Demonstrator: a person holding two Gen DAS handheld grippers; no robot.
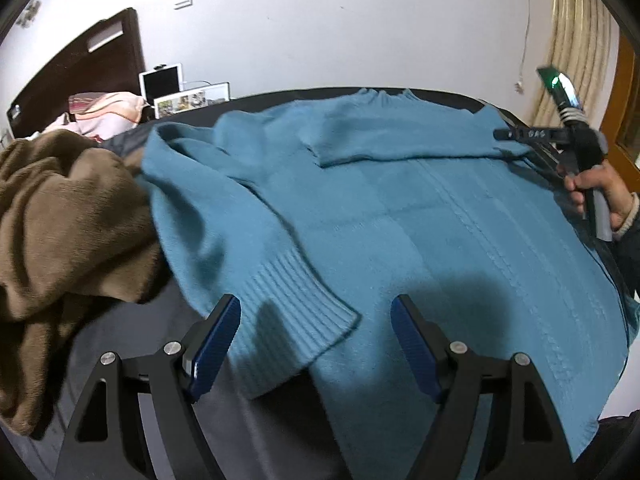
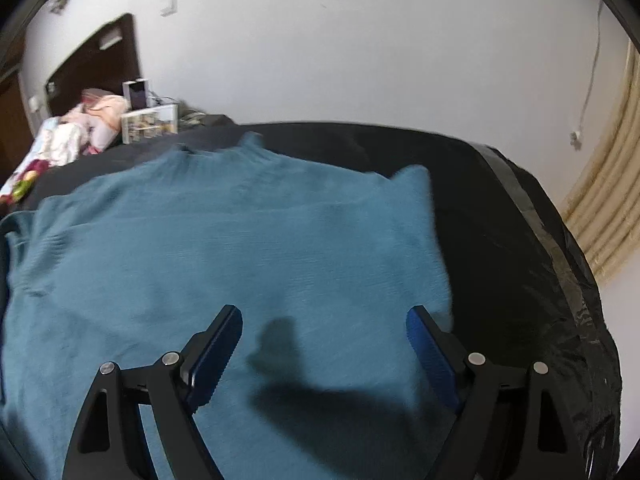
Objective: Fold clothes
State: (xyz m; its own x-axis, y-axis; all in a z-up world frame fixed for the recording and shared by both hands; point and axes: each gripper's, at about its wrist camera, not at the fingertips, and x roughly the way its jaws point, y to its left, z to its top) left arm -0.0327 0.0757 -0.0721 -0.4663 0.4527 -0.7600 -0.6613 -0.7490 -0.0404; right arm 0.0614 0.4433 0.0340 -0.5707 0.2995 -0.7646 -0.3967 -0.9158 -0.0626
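Note:
A blue knit sweater [image 1: 400, 216] lies spread on a dark-covered table [image 1: 120, 344]. One sleeve is folded across the chest, and the other sleeve's ribbed cuff [image 1: 296, 312] lies near the front. My left gripper [image 1: 316, 312] is open and empty, hovering just above that cuff. The right gripper [image 1: 532, 136], held in a hand, shows at the sweater's far right edge. In the right wrist view the sweater [image 2: 224, 256] fills the lower left, and my right gripper [image 2: 324, 320] is open and empty above it, near its right edge.
A brown fleece garment [image 1: 60, 232] is piled at the left of the table. The dark table cover [image 2: 520, 240] drops off at the right. A bed with pink bedding [image 1: 108, 110], a screen [image 1: 162, 82] and a picture frame [image 1: 192, 100] stand behind. Curtains [image 2: 608, 208] hang at right.

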